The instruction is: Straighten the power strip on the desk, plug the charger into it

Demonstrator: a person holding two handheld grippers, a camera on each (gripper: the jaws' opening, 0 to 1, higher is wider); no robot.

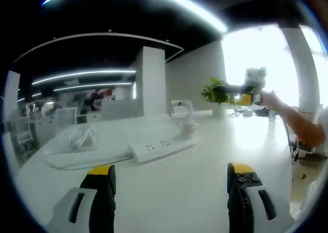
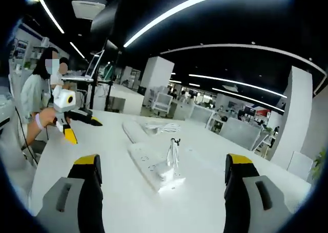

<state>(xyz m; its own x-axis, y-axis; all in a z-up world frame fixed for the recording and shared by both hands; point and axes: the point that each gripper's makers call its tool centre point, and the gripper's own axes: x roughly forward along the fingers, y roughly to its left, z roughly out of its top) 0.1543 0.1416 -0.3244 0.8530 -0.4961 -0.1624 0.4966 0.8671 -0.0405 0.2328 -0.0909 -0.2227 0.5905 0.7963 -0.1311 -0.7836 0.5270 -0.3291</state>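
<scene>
While both grippers gape, a person [image 2: 38,97] sits beyond the power strip [image 2: 154,167].

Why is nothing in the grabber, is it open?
Yes, open. The left hand-held gripper has jaws spread wide with bare desk between, short of the power strip.

Far tool [image 1: 254,86] blurred, overexposed

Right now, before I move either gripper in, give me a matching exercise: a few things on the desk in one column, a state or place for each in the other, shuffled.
Things:
1. power strip
2. charger
3. left gripper
4. potted plant

States:
a. jaws apart, empty
b. white, lying flat on the desk
c. green, at the desk's far edge
d. upright at the strip's end, cable looped

Pairs: 1-b, 2-d, 3-a, 4-c
</scene>
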